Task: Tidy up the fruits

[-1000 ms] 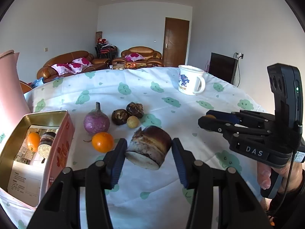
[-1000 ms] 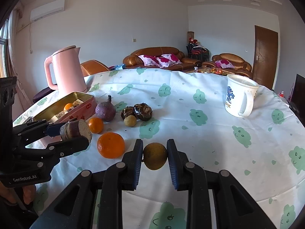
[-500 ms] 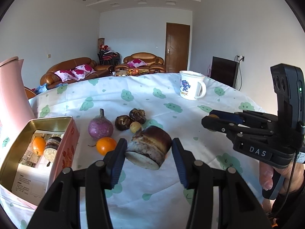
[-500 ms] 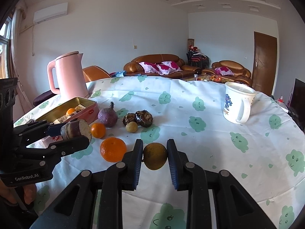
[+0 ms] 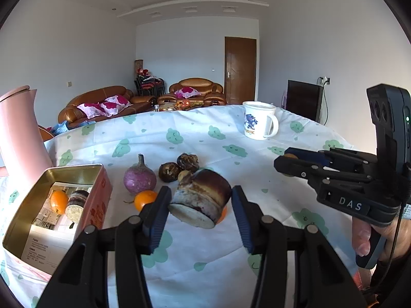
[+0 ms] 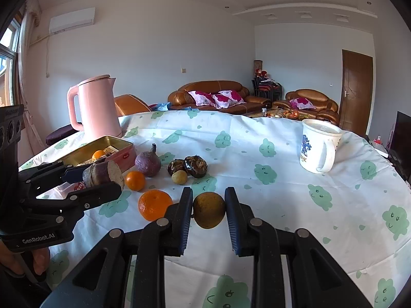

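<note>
Shifted lower in frame: tin (image 5: 23, 220), now lower left. Left tongs (image 5: 200, 205) clamped on cut tuber (image 5: 201, 197); right tongs (image 6: 208, 209) clamped on brown fruit (image 6: 209, 210).

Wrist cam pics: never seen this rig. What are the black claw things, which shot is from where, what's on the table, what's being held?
No robot here: a person holds a two-finger gripper in each hand, each with a fisheye camera looking along its fingers. The view with the tin at the left edge is from the left gripper, shut on a cut, dark-skinned root chunk. The other is from the right gripper, shut on a round yellow-brown fruit. Each view also shows the other gripper from the side.

On the patterned tablecloth: an open tin holding an orange fruit and another cut piece, two oranges, a purple bulb, two dark wrinkled fruits, a small yellow one, a white mug, a pink kettle.
</note>
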